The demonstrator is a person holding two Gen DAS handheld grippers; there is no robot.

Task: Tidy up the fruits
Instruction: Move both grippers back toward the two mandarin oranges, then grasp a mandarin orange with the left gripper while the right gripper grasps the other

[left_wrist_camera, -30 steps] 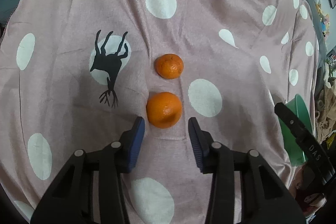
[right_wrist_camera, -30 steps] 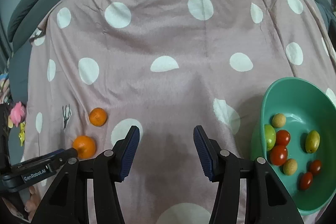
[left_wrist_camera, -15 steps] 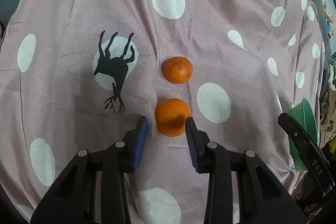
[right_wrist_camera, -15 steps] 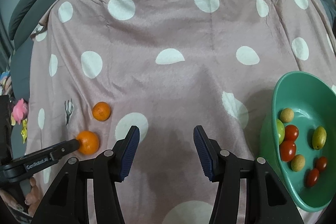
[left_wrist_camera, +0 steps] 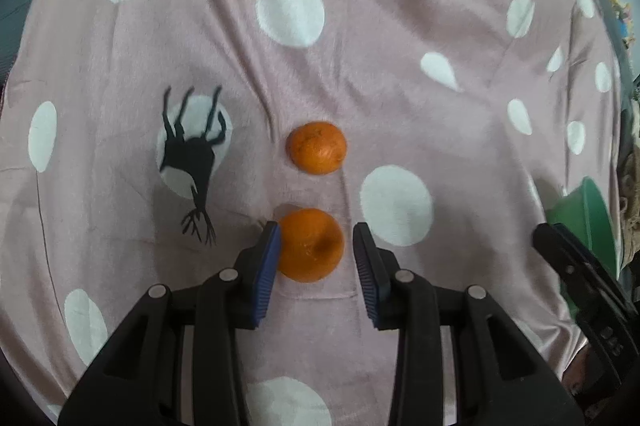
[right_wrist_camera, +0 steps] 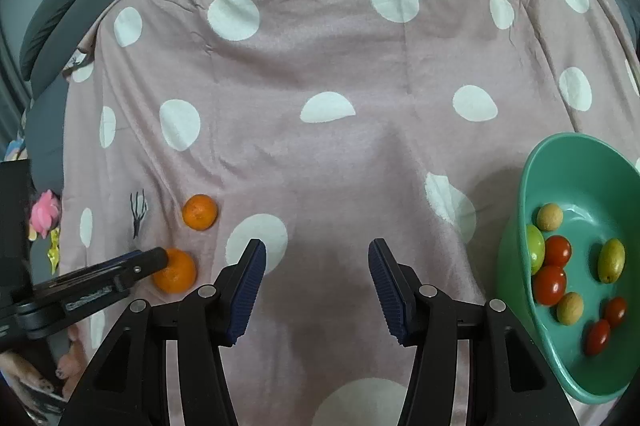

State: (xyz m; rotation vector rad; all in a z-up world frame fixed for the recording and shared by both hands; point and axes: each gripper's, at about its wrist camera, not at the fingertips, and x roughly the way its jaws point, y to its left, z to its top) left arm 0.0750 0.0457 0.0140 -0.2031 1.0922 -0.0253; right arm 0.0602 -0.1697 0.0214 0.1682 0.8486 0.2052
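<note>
Left gripper point(left_wrist_camera: 316, 258) sits low over the bedspread point(left_wrist_camera: 400, 86), fingers parted wider than the near mandarin point(left_wrist_camera: 311, 244) between them: the left pad touches the peel, the right pad stands just clear, nothing gripped yet. The good play is to centre the fruit before squeezing, so it doesn't roll off that soft cloth, then close gently; the skin probably bruises easily. Right gripper point(right_wrist_camera: 316, 290) hovers with fingers wide apart, holding nothing. Just beyond the near fruit lies the second mandarin point(left_wrist_camera: 317, 147), close but apart. Off right, the green bowl point(right_wrist_camera: 560, 162) holds cherry tomatoes point(right_wrist_camera: 550, 284) and other small fruits, the likely drop-off.
</note>
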